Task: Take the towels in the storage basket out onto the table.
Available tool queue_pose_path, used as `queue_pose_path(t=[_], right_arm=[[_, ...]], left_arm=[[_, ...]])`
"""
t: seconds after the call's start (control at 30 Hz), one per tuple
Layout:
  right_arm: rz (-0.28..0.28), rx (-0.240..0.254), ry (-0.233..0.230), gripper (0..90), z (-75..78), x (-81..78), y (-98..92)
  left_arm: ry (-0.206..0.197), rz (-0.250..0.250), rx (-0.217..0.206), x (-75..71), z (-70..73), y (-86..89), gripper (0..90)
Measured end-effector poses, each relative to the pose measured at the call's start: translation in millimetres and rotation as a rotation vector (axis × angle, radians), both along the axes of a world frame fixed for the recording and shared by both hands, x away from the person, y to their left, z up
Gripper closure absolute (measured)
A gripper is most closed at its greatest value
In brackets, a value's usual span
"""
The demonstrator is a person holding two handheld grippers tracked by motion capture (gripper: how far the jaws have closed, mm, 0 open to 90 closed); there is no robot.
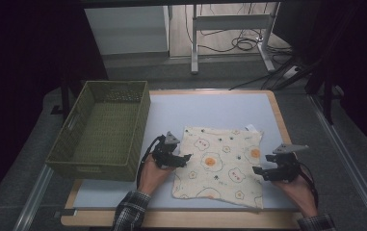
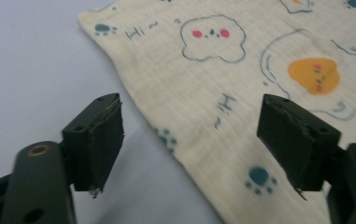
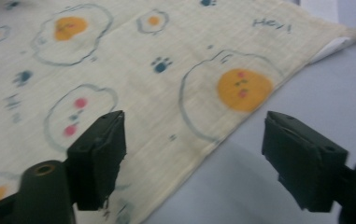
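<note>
Nearest the camera in the high view, two forearms in checked sleeves come in over the front edge of the table (image 1: pixel 123 195), each hand holding a black gripper. The left gripper (image 1: pixel 187 158) sits just beside the left edge of a cream cloth (image 1: pixel 219 163), pointing toward it, and the right gripper (image 1: pixel 256 171) sits just beside the cloth's right edge, pointing inward as well. In the left gripper view the jaws of the left gripper (image 2: pixel 189 140) stand spread wide with nothing pinched; the edge of the cloth (image 2: pixel 203 84) runs on a slant under the gap between them, one jaw over the bare pale table top and the other over the fabric. In the right gripper view the right gripper (image 3: pixel 194 149) is likewise spread apart and empty, its one jaw above the cloth (image 3: pixel 133 79) and the other above the table, with the cloth's edge passing beneath the gap. The cloth lies flat and opened out on the front middle of the table, printed with fried eggs, small cloud-like faces, blue paw marks and short words; a small white tag shows at its far right corner. To the left of the cloth, well apart from it, a green woven basket (image 1: pixel 70 139) stands on the table's left side, reaching toward the far edge. Beyond the table lie a grey floor, metal table legs and loose cables.
</note>
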State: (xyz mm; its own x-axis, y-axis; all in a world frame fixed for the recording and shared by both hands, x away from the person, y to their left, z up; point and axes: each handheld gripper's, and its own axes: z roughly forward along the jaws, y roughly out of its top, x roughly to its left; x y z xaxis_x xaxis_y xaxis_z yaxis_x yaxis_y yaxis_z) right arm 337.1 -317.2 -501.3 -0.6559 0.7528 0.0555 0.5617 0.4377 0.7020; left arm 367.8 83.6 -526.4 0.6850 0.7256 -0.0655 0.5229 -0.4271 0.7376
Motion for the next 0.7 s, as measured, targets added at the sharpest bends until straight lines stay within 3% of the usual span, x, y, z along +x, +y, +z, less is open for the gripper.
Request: queue_pose_path(t=[0.03, 0.17, 0.23, 0.27, 0.3, 0.37, 0.6, 0.7], right_arm=[[-0.013, -0.001, -0.001, 21.5, -1.0, 8.9, 2.3], [-0.045, 0.027, -0.008, 21.7, -0.2, 20.0, 4.2], [-0.042, 0.053, -0.01, 31.1, 1.4, 33.0, 4.7], [-0.042, 0.053, -0.01, 31.1, 1.4, 33.0, 4.7], [-0.04, 0.048, -0.003, 39.6, 2.0, 39.9, 5.2], [-0.048, 0.026, -0.036, 44.9, 3.7, 47.3, 6.1], [-0.099, 0.003, -0.063, 54.8, 7.2, 72.0, 4.4], [-0.122, -0.005, -0.074, 58.0, 8.1, 82.9, 1.4]], left_arm=[[0.008, -0.008, 0.001, 8.2, 1.5, -0.5, 20.7], [0.023, -0.005, -0.019, 23.1, 3.3, 1.8, 19.7], [0.027, 0.003, -0.022, 36.0, 3.9, 4.2, 20.0], [0.027, 0.003, -0.022, 36.0, 3.9, 4.2, 21.1], [0.022, 0.015, 0.004, 45.2, 4.3, 4.6, 22.8], [0.026, 0.021, 0.007, 51.9, 4.5, 3.8, 24.6], [0.008, 0.051, 0.045, 73.9, 3.3, -2.3, 37.9], [0.01, 0.074, 0.021, 81.1, 2.8, -1.5, 44.1]])
